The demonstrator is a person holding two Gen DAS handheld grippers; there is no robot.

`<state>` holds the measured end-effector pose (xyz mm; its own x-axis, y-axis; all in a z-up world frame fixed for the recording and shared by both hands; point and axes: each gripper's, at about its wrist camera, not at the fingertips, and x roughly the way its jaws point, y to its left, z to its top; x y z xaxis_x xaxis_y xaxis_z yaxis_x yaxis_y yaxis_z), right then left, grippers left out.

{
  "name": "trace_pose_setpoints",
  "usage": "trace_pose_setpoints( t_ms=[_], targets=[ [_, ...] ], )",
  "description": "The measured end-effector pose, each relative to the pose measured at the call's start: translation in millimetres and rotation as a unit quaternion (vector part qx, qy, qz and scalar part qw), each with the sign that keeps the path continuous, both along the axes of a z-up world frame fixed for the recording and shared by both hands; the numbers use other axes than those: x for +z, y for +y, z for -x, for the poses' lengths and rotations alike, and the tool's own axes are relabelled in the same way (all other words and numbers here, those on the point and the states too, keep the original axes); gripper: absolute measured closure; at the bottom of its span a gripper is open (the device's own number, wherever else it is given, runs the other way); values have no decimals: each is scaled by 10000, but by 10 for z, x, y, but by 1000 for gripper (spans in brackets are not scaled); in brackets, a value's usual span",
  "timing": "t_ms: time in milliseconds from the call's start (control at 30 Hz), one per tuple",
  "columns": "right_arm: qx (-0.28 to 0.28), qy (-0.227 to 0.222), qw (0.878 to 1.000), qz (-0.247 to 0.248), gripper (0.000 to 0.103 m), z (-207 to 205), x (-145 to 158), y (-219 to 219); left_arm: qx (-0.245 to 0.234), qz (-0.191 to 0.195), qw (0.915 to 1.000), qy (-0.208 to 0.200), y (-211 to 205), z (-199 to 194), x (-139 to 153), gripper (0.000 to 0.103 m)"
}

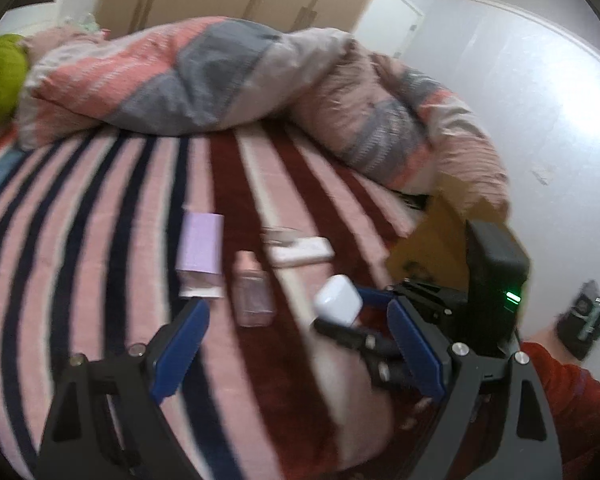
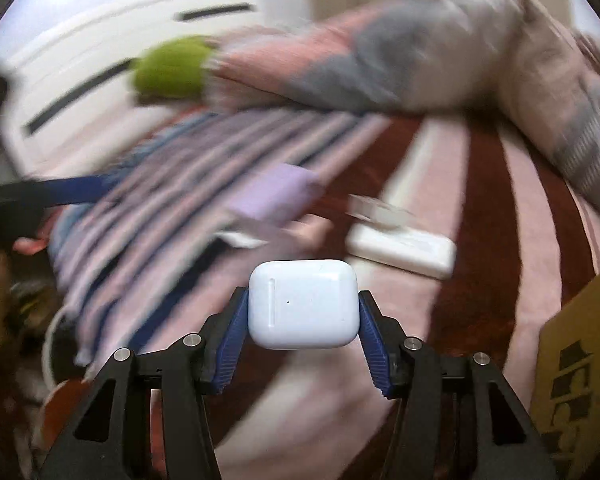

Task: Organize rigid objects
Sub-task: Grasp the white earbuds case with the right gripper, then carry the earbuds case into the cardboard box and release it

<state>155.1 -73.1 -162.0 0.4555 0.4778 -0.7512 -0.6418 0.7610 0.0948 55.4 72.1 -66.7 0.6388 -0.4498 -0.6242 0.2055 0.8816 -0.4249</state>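
Observation:
My right gripper (image 2: 303, 312) is shut on a white earbud case (image 2: 303, 309) and holds it above the striped bed; the case also shows in the left wrist view (image 1: 337, 299). My left gripper (image 1: 298, 314) is open and empty above the bed. Ahead of it lie a clear pink bottle (image 1: 253, 294), a lilac box (image 1: 200, 250) and a flat white power bank (image 1: 301, 252). In the right wrist view the lilac box (image 2: 278, 196) and the power bank (image 2: 403, 251) lie beyond the case, blurred.
A cardboard box (image 1: 431, 248) stands at the bed's right edge, also in the right wrist view (image 2: 575, 360). A rumpled pink and grey duvet (image 1: 204, 76) lies across the far bed. A green pillow (image 1: 0, 80) is at far left.

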Motion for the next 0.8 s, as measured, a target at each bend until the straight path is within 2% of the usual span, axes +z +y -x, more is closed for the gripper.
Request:
trace_pose_setpoints(
  t_ms=[67, 133, 167, 267, 333, 400, 567, 800],
  targets=[
    [429, -182, 9988, -132, 54, 238, 262, 24, -239, 221, 9995, -38, -124, 19, 68, 18],
    [636, -365, 9972, -143, 54, 401, 450, 33, -489, 434, 9978, -77, -259, 39, 156, 31],
    [681, -490, 9964, -117, 54, 477, 554, 28, -632, 519, 9966, -117, -351, 54, 223, 33],
    [705, -706, 9948, -184, 54, 579, 827, -96, -819, 424, 9954, -253, -579, 73, 403, 43],
    [672, -886, 9934, -267, 54, 628, 996, -241, -940, 383, 9943, -315, -769, 46, 539, 63],
    [564, -1034, 9927, -259, 54, 626, 1124, -397, -979, 321, 9936, -460, -922, 17, 670, 73],
    [208, -1154, 9923, -397, 54, 531, 1342, -873, -1316, 225, 9894, -570, -1428, -222, 896, 74],
    [-467, -940, 9941, -267, 54, 209, 1471, -1601, -1807, 75, 9829, -336, -2215, -783, 931, 73]
  ],
)
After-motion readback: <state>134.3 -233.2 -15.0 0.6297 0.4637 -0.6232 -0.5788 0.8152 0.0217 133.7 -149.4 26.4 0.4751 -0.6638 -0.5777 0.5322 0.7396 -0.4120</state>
